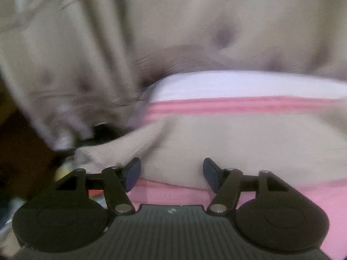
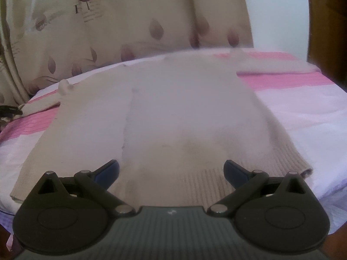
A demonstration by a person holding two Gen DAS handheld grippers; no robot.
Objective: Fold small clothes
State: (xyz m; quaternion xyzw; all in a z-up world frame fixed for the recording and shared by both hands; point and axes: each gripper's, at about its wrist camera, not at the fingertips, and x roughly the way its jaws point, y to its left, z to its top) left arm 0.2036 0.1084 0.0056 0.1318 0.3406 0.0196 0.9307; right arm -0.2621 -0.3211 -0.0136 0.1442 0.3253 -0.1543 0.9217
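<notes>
We see a beige knit sweater [image 2: 184, 108] laid flat on a bed [image 2: 303, 108] with a pink and white striped sheet. In the right wrist view it runs away from us, its ribbed hem [image 2: 216, 179] nearest the camera and hanging close to the bed's front edge. One sleeve [image 2: 271, 66] stretches off to the right at the far end, and another part of the cloth reaches out to the left, where a small knot or tuft [image 2: 65, 86] sticks up. A faint seam or fold line runs lengthwise down the body, left of centre. Behind the bed hangs a cream curtain [image 2: 108, 21] with brownish leaf prints, and a wooden door [image 2: 327, 21] stands at the right edge.

Our right tool [image 2: 171, 171] hovers over the hem with its jaws spread wide and nothing between them; its blue fingertips [image 2: 108, 170] sit above the knit, and we cannot tell whether they touch it.

The left wrist view is badly blurred. Beige cloth [image 1: 195, 134] fills most of it, with a pink stripe [image 1: 238, 105] and white band of the sheet showing across the middle. On the left a bunched fold of ribbed knit [image 1: 121, 149] lies just beside the left tool's left finger. Our left tool [image 1: 171, 173] is also wide apart, gripping nothing, low over the sweater and the pink sheet.
</notes>
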